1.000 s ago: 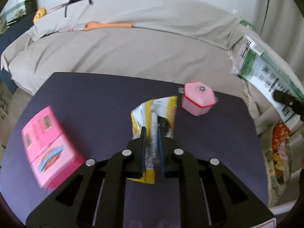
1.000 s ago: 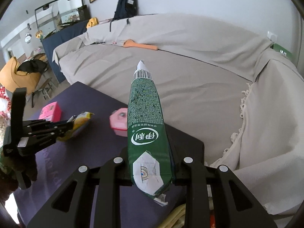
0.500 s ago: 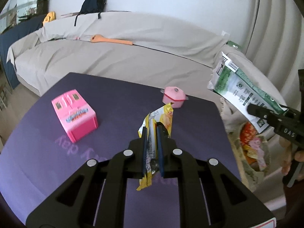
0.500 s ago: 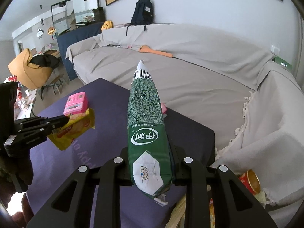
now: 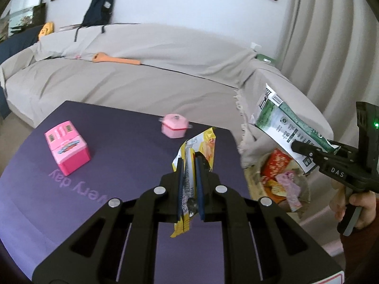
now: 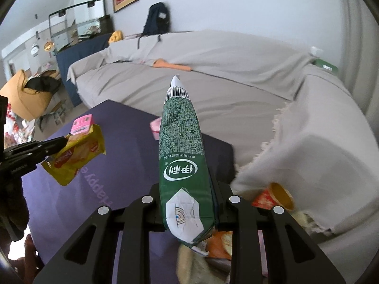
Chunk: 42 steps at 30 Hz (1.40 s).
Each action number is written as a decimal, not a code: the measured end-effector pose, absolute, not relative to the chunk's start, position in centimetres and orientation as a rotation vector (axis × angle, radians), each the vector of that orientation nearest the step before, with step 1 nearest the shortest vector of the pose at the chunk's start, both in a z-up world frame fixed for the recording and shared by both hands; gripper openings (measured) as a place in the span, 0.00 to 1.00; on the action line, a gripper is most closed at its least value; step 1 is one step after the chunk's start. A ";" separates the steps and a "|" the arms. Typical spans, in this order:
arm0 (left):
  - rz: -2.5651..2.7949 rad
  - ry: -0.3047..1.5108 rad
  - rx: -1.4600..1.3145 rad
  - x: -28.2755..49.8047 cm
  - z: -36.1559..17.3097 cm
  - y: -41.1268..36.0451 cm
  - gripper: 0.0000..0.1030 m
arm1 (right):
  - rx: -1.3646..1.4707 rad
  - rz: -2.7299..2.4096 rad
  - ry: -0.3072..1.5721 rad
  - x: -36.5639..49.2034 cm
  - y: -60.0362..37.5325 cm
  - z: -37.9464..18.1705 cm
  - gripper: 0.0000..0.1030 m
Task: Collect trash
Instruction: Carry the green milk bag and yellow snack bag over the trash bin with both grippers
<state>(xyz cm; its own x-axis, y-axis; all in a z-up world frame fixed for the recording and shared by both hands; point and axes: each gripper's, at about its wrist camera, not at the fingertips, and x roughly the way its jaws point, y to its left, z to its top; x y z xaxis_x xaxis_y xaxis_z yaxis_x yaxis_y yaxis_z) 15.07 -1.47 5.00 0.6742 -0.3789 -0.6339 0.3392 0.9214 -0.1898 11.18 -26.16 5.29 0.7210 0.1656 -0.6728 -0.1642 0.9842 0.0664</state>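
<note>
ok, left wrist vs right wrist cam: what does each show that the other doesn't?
Left wrist only: the trash bag's open mouth with wrappers inside, and the hand holding the right gripper.

Right wrist only: the yellow wrapper's printed face, and the glass tank at the back left.

Both: purple table, pink box, pink pot, green carton, covered sofa, backpack, and the left gripper with jaws clamped on the wrapper.

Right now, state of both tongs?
Left tongs: closed on the yellow snack wrapper, held above the purple table.
Right tongs: closed on the green milk carton.
</note>
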 end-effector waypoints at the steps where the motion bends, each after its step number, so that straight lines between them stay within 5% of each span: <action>1: -0.414 0.729 -0.057 15.0 5.1 -2.1 0.09 | 0.006 0.169 0.740 10.8 -27.0 5.4 0.25; 15: -0.561 0.753 0.005 14.3 5.5 -10.1 0.09 | 0.146 0.027 0.740 6.1 -35.8 1.7 0.25; 33: -0.815 0.883 0.077 15.3 -1.6 -25.9 0.09 | 0.182 -0.136 0.687 3.1 -42.8 1.3 0.25; 35: -0.822 0.860 0.113 15.4 -2.3 -27.1 0.14 | 0.189 -0.141 0.690 3.0 -43.2 0.9 0.25; 37: -0.827 0.888 0.142 15.9 -3.7 -28.3 0.36 | 0.195 -0.144 0.696 3.1 -43.5 0.6 0.25; 42: -0.839 1.026 0.097 16.5 -6.7 -27.6 0.46 | 0.210 -0.138 0.713 3.8 -43.7 0.0 0.25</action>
